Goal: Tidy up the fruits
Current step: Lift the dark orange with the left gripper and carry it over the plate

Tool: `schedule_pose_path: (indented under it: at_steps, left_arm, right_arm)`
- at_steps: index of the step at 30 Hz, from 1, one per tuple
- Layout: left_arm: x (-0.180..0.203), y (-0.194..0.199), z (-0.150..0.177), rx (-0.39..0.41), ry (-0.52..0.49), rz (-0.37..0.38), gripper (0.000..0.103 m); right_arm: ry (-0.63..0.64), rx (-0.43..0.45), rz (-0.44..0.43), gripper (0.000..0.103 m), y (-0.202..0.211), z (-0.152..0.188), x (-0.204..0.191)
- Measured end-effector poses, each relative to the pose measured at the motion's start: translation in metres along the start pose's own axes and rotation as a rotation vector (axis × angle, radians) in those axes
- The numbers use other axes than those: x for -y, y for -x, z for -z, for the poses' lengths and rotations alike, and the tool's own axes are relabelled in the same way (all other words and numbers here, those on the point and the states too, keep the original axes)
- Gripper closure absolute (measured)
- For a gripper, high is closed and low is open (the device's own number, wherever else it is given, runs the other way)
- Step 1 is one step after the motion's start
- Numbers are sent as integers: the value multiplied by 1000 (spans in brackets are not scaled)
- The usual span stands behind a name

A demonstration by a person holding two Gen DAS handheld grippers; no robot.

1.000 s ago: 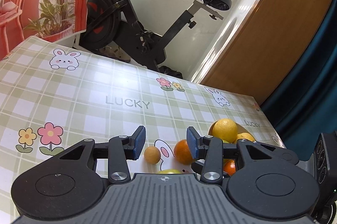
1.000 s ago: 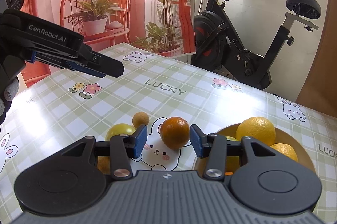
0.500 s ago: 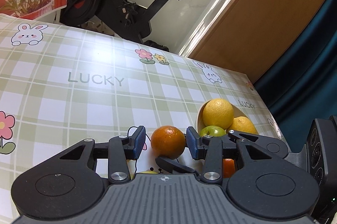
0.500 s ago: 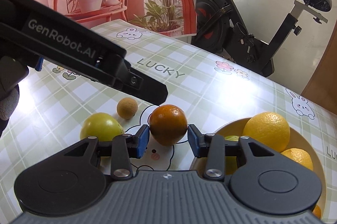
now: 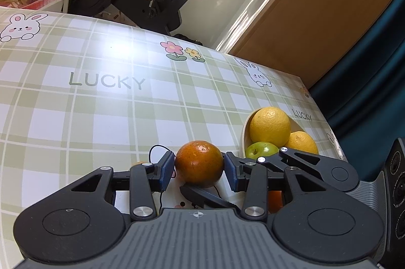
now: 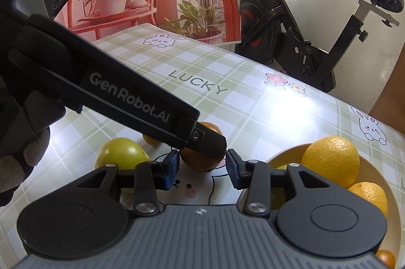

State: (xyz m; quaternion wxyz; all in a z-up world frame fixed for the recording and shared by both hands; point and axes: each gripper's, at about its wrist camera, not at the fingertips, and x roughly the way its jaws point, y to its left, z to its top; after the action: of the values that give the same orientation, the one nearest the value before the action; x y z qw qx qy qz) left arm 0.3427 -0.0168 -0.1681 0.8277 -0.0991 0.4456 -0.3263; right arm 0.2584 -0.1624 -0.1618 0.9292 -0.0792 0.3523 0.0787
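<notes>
Both grippers have come down and closed in on the same dark orange since the earlier views, and the right gripper's jaws have just been closing with that fruit between them. The orange rests on the checked tablecloth, on the printed rabbit, just beside the bowl.

Left gripper: its blue pads flank the orange closely on both sides. Contact looks likely on the left pad, but a firm clamp cannot be confirmed. Right gripper: pads stand close beside the fruit, a narrow gap visible at the right pad; I judge it not yet gripping. One finger of the right tool lies under the left one's view, so the two are crowding each other.

Recommendation: only one tool should take this fruit. The other should back off before any lift, or the fingers will foul. Squeeze across the widest part, lift clear, and carry over the bowl rim onto the yellow oranges and green apple already there.

Pose: both tools slope downward toward the table, converging from adjacent sides. A gloved hand holds the left one. A green-yellow fruit and a small orange one wait on the cloth.
</notes>
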Motion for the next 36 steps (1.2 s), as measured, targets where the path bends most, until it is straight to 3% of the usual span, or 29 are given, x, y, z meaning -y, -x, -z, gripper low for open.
schedule_pose_path:
  at_steps: [14,26,36]
  left_arm:
    - [27,23,0,31,-71,-33,58]
    - [91,38,3,48,-211,-44,58]
    - [144,20,19,8,-284,-48,58]
  right_arm:
    - [-84,61,-23,60,23,-4,3]
    - [-160,182,19,60,79,10,12]
    - [-221,242,73,60,116,40,31]
